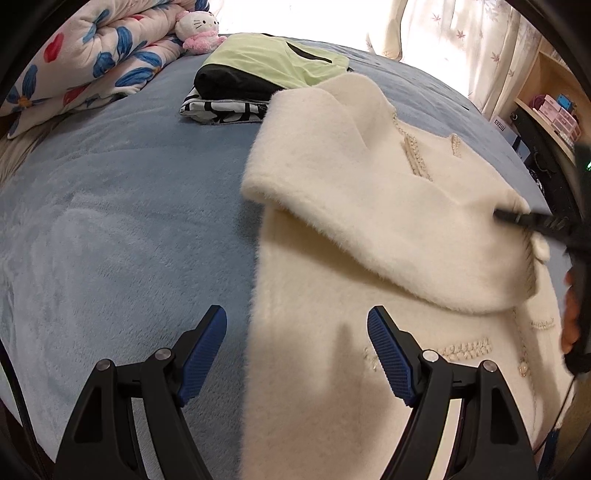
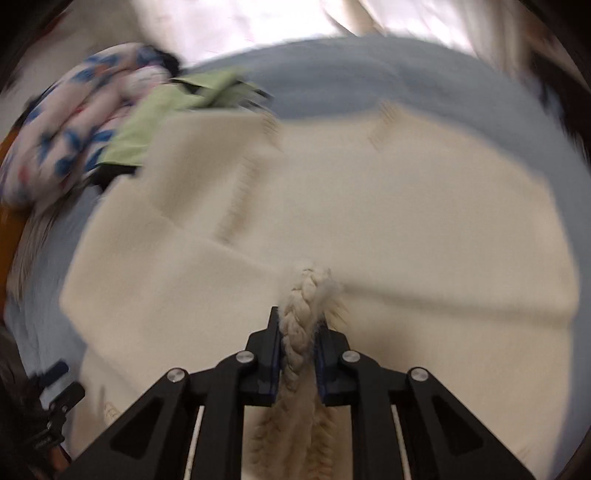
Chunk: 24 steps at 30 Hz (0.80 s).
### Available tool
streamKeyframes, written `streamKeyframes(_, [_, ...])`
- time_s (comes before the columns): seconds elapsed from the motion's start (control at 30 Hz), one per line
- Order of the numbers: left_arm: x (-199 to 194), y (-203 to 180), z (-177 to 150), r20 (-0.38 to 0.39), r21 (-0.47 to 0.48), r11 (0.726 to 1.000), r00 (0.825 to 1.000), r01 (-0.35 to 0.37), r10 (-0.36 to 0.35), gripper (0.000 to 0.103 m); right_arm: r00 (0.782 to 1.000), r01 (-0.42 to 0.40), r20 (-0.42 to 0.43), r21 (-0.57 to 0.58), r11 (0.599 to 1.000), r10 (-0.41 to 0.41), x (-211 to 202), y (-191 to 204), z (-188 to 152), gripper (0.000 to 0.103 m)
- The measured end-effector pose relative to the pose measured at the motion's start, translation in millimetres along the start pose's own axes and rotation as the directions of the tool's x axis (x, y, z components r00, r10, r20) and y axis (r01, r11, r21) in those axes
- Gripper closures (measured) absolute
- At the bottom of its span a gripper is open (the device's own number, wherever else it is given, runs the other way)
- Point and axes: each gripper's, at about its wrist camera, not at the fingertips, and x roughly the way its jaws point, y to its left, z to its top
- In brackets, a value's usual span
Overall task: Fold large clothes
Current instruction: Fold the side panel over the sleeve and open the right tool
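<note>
Cream fuzzy coat [image 1: 369, 221] lies on the blue bed [image 1: 110, 221], filling the right half of the left wrist view, approx 12 to 5 o'clock from the left gripper [image 1: 295, 354]. One part of the coat is folded over the body, its thick edge running diagonally. Pearl-like trim [image 1: 465, 349] shows near the front edge.

Left gripper: fingers spread wide, nothing between the pads, hovering over the coat's left edge & bare bed.

Right gripper [image 2: 298, 332]: fingers clenched on a braided trim strip of the coat [image 2: 301, 314]; its view is motion-blurred. In the left wrist view it enters at 3 o'clock.

At 11–12 o'clock, far side of the bed: stack of folded clothes [image 1: 266, 70], green on top, black below. Floral quilt [image 1: 92, 66] & a plush cat toy [image 1: 197, 29] at 10–11.
</note>
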Motion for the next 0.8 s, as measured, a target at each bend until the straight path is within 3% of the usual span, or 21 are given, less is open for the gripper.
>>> streamKeyframes(0.13, [-2,-9,8,0.028,0.005,1.0,1.0,0.003,-0.004,0.026,0.977,0.041,0.211,-0.111,0.993,-0.017,-62,16,37,0.089])
streamKeyframes(0.27, [-6,-16,13,0.062,0.007,1.0,0.998,0.027,-0.027,0.026,0.938,0.155,0.321,-0.044,0.987,-0.133,-86,-21,68,0.089])
streamKeyframes(0.33, [-5,-20,17,0.073,0.02,0.999,0.997,0.034,-0.035,0.026,0.942,0.192,0.276,0.028,0.981,-0.193,-67,-58,79,0.087])
streamKeyframes(0.37, [-4,-21,19,0.072,0.027,0.999,0.997,0.034,-0.035,0.026,0.95,0.213,0.222,0.047,0.976,-0.218,-53,-73,79,0.076])
streamKeyframes(0.4, [-2,-22,23,0.069,0.034,0.999,0.997,0.031,-0.033,0.026,0.954,0.259,0.134,0.07,0.963,-0.267,-32,-92,77,0.056])
streamKeyframes(0.47, [1,-23,33,0.068,0.05,0.998,0.997,0.03,-0.034,0.026,0.957,0.29,0.0,0.107,0.951,-0.292,0,-117,64,0.043])
streamKeyframes(0.53, [5,-17,50,0.07,0.058,0.997,0.996,0.051,-0.055,0.026,0.975,0.218,-0.069,0.164,0.962,-0.209,14,-140,42,0.044])
streamKeyframes(0.63, [19,-5,84,0.074,0.062,0.995,0.994,0.075,-0.08,0.026,0.993,0.112,-0.077,0.259,0.959,-0.095,14,-166,16,0.044])
streamKeyframes(0.8, [72,26,141,0.016,0.001,0.996,0.996,0.091,-0.091,0.026,0.997,0.058,-0.074,0.32,0.946,-0.036,17,-178,5,0.044])
